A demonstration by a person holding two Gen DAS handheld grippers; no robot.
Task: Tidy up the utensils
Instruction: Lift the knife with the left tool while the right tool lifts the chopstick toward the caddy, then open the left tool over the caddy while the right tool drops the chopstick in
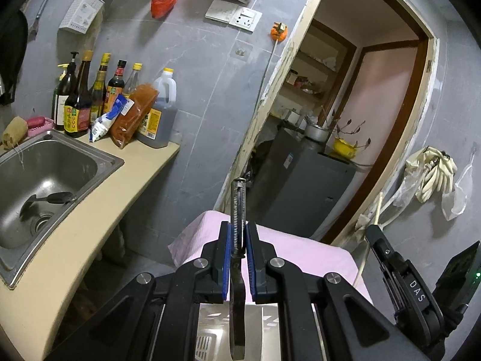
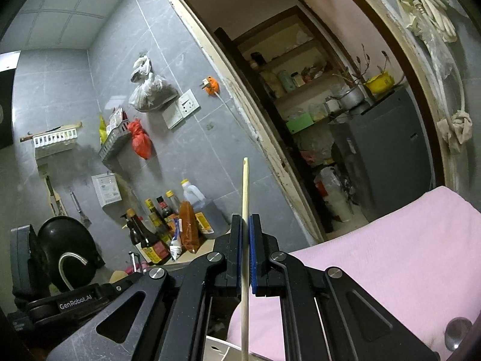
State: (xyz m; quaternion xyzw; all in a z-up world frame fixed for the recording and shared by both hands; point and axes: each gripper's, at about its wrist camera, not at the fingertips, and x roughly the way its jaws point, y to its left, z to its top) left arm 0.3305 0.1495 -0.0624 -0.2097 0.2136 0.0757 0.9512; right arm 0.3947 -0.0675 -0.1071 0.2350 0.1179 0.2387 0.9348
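The grey tiled wall (image 1: 204, 96) filled most of both views, w/ an open doorway (image 1: 354, 114) cut into it. Below me lay the pink cloth (image 2: 390, 255) over some low surface, its far edge just short of the doorway. At left ran the bench (image 1: 75, 225), sink (image 1: 39, 180) sunk into it, and a cluster of sauce bottles (image 1: 99, 99) stood at the bench's far end against the wall.

My left gripper (image 1: 239, 240) was clamped on a dark metal utensil (image 1: 238, 210): toothed upper part sticking up past the blue pads, handle hanging down between the arms over a white slotted basket (image 1: 207, 346) near the cloth's near edge. Can't tell exactly what kind of tool it was.

My right gripper (image 2: 246, 234) was closed on a pale chopstick (image 2: 245, 186), held about upright, tip rising above the pads, lower end running down past the cloth's left edge. From the left wrist cam the right gripper showed beyond the cloth's right edge, chopstick slanting up from it.
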